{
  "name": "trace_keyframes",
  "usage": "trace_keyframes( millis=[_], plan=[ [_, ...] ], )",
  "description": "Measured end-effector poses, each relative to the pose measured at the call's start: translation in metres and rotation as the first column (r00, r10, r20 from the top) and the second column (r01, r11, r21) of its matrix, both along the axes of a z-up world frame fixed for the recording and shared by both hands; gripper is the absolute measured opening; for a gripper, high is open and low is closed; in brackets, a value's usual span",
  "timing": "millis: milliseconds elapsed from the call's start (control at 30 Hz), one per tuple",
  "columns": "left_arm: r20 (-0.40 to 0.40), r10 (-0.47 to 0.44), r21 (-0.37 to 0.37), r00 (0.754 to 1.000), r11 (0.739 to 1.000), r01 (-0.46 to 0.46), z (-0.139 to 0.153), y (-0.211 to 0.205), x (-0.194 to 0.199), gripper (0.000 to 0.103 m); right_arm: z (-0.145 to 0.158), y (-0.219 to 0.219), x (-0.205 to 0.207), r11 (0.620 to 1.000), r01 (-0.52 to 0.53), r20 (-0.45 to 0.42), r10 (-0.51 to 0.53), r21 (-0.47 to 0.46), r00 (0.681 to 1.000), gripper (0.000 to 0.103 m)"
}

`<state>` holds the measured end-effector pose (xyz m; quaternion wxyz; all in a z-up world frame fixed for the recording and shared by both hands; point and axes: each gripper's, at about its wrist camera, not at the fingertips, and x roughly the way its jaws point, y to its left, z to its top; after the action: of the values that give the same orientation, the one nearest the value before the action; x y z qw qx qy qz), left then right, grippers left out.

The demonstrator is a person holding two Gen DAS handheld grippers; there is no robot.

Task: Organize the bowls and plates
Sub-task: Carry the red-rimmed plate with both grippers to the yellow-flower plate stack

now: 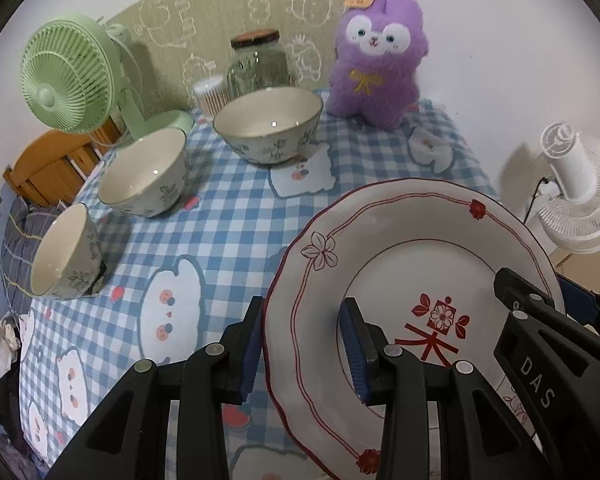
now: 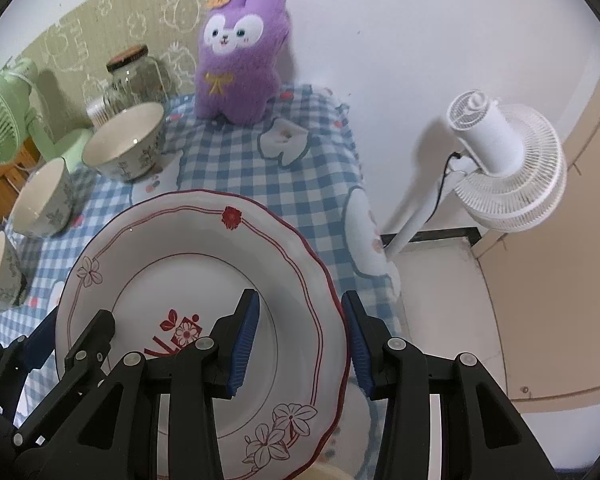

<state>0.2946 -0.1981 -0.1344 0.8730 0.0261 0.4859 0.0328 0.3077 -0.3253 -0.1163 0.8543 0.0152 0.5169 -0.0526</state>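
While it is held up off the blue-and-white checked cloth of the bench (image 1: pixel 228 216), the white scalloped ceramic plate with red line trim and a red flower emblem (image 1: pixel 404 248) sits tilted between both tools; the left tool (image 1: pixel 304 352) is clamped on its left rim, one blue pad under the edge and one on the upper face; the right tool (image 2: pixel 300 344) is clamped on the opposite rim in the same way, and each shows in the other's view at the far side of the plate; behind and to the left, three cream-lined ceramic bowls with a grey leaf pattern stand apart in a diagonal row: the large one (image 1: pixel 268 124), the middle one (image 1: pixel 144 172) and the small one (image 1: pixel 64 252) near the bench's edge; further back stand a purple plush toy (image 1: pixel 380 64), a clear glass jar with a dark lid (image 1: pixel 258 62) and a green desk fan (image 1: pixel 72 76); a white fan (image 2: pixel 508 160) stands off the bench to the right.
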Motion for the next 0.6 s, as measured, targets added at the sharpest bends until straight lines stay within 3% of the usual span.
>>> trace_keyframes(
  millis=[300,600],
  plan=[
    [0.042,-0.039,-0.007,0.998,0.999,0.039,0.022,0.004,-0.04,0.037,0.024,0.002,-0.05,0.999,0.043,0.041,-0.043,-0.006,0.998,0.047],
    [0.03,-0.068,-0.009,0.997,0.998,0.068,0.018,0.012,-0.087,0.037,0.018,0.008,-0.102,0.997,0.076,0.025,-0.076,-0.011,0.997,0.047]
  ],
)
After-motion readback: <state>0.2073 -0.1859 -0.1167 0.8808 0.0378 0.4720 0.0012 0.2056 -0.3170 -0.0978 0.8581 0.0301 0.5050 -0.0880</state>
